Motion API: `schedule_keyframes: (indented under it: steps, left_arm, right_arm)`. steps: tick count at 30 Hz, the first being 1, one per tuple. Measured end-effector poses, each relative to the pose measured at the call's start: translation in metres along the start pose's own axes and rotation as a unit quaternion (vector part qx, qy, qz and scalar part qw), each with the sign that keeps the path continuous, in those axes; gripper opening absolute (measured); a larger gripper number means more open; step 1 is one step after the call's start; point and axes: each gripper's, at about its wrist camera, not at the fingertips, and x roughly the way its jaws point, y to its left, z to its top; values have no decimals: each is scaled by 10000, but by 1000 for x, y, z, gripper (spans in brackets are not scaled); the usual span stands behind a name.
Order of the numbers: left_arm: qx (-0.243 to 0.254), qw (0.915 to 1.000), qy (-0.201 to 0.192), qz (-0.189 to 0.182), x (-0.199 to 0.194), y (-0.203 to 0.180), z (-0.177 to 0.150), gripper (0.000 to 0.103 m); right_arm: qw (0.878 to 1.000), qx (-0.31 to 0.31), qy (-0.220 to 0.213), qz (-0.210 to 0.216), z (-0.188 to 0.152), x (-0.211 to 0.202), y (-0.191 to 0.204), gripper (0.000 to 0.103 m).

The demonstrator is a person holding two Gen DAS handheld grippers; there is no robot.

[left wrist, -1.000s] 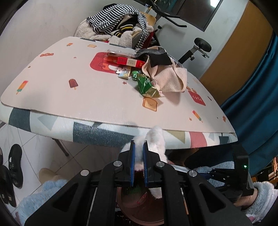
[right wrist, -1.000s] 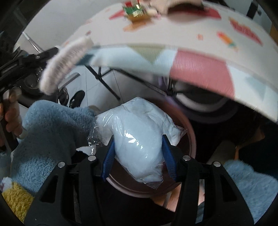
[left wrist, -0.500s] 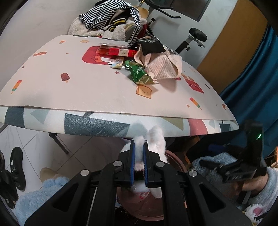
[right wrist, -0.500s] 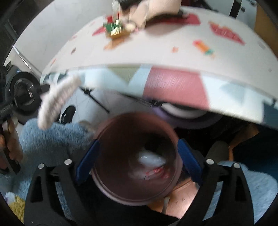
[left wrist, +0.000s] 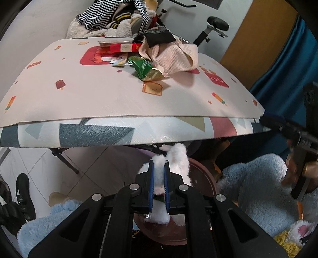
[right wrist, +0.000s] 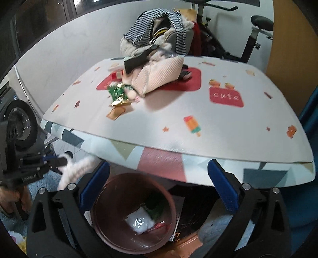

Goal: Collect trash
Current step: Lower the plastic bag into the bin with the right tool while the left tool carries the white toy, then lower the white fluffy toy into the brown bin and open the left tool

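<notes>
My left gripper [left wrist: 158, 185] is shut on a white fluffy piece [left wrist: 174, 158] and holds it over the brown bin [left wrist: 204, 182] below the table's front edge. It shows at the left of the right wrist view [right wrist: 75, 168]. My right gripper [right wrist: 158, 185] is open and empty above the brown bin [right wrist: 111, 190]. A white plastic bag [right wrist: 140, 222] lies inside the bin with other scraps. A green and gold wrapper [left wrist: 146, 69] [right wrist: 118, 95] lies on the table [left wrist: 89, 99].
A pink knit cloth [left wrist: 173, 57], a red box [left wrist: 123, 47] and striped clothes [left wrist: 111, 13] are at the table's far side. Black shoes [left wrist: 23, 194] stand on the floor at left. Blue fleece legs [left wrist: 256, 188] flank the bin. A blue curtain [left wrist: 288, 79] hangs right.
My right gripper opened and dropped the white plastic bag into the bin, then rose and tilted up toward the table. My left gripper sank lower, still holding the fluffy piece.
</notes>
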Motion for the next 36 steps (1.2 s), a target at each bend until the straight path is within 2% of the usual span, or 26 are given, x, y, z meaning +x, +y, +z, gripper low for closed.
schedule_keyframes:
  steps: [23, 25, 27, 31, 33, 36]
  left_arm:
    - [544, 9948, 849, -143, 44, -30, -21, 12]
    - [582, 9943, 881, -169, 47, -33, -22, 20]
    - [588, 9942, 878, -208, 48, -34, -22, 55]
    - [487, 9962, 708, -152, 44, -31, -18, 73]
    - [367, 9981, 503, -23, 37, -26, -12, 85]
    - [207, 9996, 157, 138, 24, -17, 1, 93]
  right_arm:
    - [9995, 255, -71, -171, 0, -6, -25, 97]
    - [9995, 252, -62, -171, 0, -5, -25, 97]
    - [9995, 257, -46, -169, 0, -4, -25, 97]
    - [9995, 245, -19, -196, -1, -2, -25, 97]
    - [9997, 208, -24, -151, -1, -2, -24, 97]
    - [9997, 198, -75, -118, 0, -2, -24, 97]
